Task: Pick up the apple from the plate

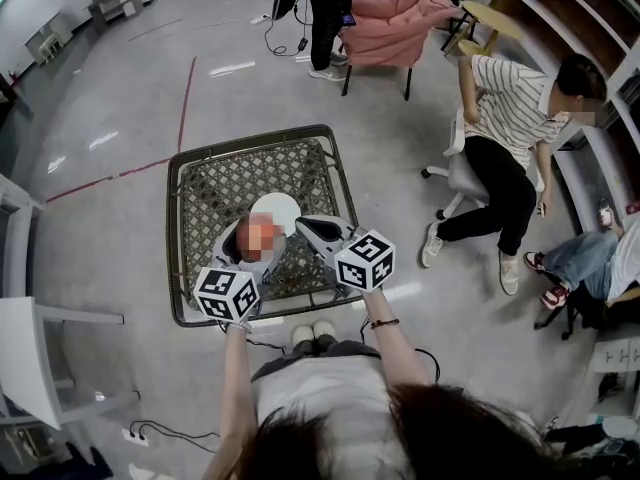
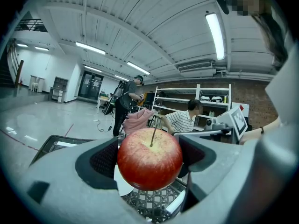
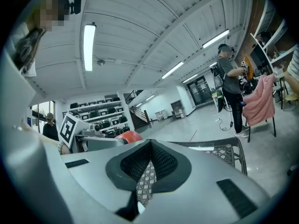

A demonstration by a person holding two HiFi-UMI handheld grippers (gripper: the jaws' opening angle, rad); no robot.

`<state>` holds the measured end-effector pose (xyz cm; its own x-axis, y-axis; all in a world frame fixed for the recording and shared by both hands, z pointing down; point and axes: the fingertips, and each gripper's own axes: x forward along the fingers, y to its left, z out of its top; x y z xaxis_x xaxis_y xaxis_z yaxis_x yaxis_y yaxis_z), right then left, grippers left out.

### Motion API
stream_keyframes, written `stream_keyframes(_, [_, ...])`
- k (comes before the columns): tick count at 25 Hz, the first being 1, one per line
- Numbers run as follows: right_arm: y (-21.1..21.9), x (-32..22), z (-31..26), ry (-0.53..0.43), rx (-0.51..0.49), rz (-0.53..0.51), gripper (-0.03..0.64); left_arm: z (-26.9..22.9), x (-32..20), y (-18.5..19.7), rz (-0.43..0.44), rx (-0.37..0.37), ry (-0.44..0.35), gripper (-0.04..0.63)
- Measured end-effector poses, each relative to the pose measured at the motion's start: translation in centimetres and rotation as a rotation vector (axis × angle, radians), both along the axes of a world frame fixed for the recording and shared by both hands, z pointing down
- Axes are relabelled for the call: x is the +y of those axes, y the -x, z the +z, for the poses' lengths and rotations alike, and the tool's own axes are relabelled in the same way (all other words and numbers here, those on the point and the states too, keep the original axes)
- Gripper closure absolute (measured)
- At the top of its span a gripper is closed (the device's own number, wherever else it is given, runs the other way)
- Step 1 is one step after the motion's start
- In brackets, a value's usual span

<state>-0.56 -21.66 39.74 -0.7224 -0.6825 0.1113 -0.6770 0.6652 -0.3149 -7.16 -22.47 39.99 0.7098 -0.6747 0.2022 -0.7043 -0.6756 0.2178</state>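
Left gripper (image 2: 150,157) clamps the red apple (image 2: 149,162)

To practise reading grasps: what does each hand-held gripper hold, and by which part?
The left hand-held gripper clamps the apple by its two opposite sides, stem pointing up. The right hand-held gripper holds nothing; its jaws are together.

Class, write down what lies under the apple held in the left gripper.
A white plate edge and the woven table show below the apple. The apple covers the rest of the plate.
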Motion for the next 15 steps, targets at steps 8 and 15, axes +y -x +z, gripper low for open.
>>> stream_keyframes(8, [-0.10, 0.07, -0.18, -0.006, -0.003, 0.005, 0.607, 0.37, 0.06, 0.07, 0.000, 0.008, 0.011, 0.186])
stream_keyframes(15, [-0.58, -0.33, -0.08, -0.007, -0.001, 0.013, 0.607, 0.94, -0.17, 0.03, -0.004, 0.018, 0.028, 0.186])
